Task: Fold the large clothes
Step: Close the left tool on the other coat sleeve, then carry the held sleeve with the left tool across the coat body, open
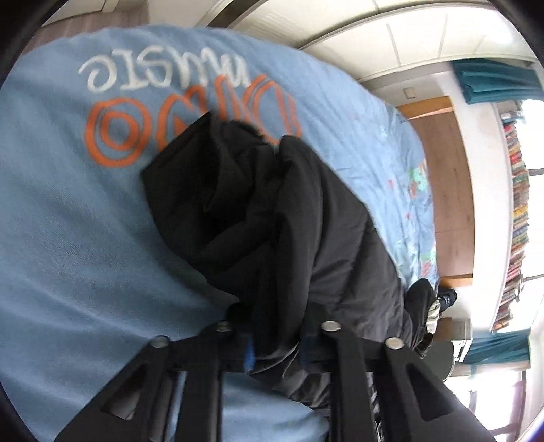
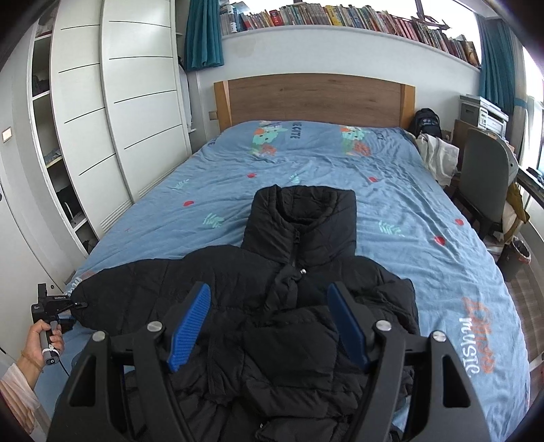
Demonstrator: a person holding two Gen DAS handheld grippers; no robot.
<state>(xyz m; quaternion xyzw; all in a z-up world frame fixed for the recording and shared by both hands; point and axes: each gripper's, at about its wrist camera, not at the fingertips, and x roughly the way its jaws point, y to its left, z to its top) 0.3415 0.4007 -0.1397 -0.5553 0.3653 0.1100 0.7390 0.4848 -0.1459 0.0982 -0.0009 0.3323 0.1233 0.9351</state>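
Observation:
A black puffer jacket [image 2: 292, 299] lies front up on the blue bedspread [image 2: 391, 204], collar toward the headboard, its right sleeve folded across the chest. My right gripper [image 2: 268, 323] is open and empty, hovering above the jacket's chest. My left gripper [image 1: 275, 343] is shut on the jacket's left sleeve [image 1: 272, 217] and holds it at the bed's left edge; it also shows in the right wrist view [image 2: 51, 306], held by a hand.
A wooden headboard [image 2: 316, 98] stands at the far end. White wardrobes [image 2: 112, 112] line the left side. A grey chair [image 2: 482, 183], clothes and a bin stand at the right. Bookshelves [image 2: 340, 17] run above.

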